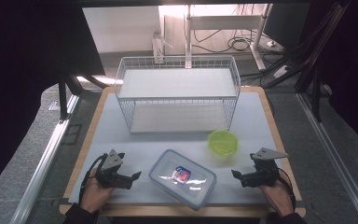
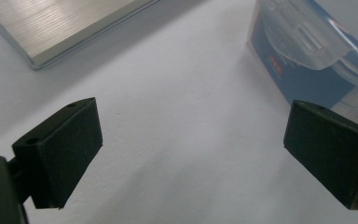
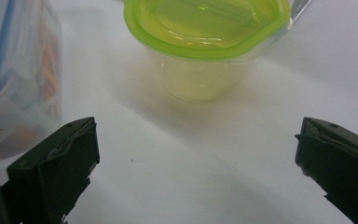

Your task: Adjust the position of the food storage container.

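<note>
A clear rectangular food box with a blue-sealed lid (image 1: 182,178) lies at the front middle of the table; its corner (image 2: 317,51) shows in the left gripper view and its side (image 3: 14,84) in the right gripper view. A small clear tub with a green lid (image 1: 223,142) (image 3: 205,42) stands behind it to the right. My left gripper (image 1: 137,176) (image 2: 191,154) rests open on the table left of the box, nothing between its jaws. My right gripper (image 1: 235,174) (image 3: 196,172) rests open right of the box, pointing toward the green tub.
A white wire basket (image 1: 177,93) with a shelf stands at the back middle of the pale grey table mat (image 1: 261,116). The table's wooden edge (image 2: 60,28) shows beyond the mat. A person's hands hold both grippers at the front edge.
</note>
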{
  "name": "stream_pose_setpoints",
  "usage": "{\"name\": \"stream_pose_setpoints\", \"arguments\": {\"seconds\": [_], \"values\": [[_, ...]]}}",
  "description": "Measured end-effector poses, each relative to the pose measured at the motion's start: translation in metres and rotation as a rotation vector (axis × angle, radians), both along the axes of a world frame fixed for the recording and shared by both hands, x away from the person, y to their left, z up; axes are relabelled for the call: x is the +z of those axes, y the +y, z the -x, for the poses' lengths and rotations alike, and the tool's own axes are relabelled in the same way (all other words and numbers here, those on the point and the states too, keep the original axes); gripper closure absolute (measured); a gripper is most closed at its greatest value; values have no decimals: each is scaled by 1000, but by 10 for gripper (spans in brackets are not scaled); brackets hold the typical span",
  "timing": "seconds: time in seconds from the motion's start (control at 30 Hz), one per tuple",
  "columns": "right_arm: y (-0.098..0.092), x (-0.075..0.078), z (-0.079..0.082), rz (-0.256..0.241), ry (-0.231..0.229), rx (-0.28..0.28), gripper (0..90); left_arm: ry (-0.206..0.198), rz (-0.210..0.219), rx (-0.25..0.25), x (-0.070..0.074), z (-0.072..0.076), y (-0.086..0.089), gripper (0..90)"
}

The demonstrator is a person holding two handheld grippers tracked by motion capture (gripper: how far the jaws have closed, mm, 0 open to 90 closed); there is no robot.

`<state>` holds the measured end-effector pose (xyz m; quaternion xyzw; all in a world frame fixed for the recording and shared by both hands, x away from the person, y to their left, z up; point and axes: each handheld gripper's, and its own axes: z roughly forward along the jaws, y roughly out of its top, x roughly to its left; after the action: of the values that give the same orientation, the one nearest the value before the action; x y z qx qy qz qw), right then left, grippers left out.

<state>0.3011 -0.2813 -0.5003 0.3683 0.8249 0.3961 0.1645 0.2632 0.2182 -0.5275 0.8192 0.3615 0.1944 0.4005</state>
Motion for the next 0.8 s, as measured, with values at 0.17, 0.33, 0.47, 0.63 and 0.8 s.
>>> {"name": "stream_pose_setpoints", "arguments": {"seconds": [0.17,0.33,0.47,0.63,0.8], "values": [[0,-2,-2,-43,19,-15,0,-80,3,-20,5,5,-2,50],[2,-3,-3,-58,20,-34,0,-113,19,-22,7,6,-3,50],[3,-2,-3,-62,8,-39,0,-102,22,-23,6,6,-3,55],[4,0,-4,-59,9,-55,0,-100,-5,-28,5,5,-5,63],[3,5,-6,-55,28,-43,0,-108,-16,-26,5,6,-5,63]]}}
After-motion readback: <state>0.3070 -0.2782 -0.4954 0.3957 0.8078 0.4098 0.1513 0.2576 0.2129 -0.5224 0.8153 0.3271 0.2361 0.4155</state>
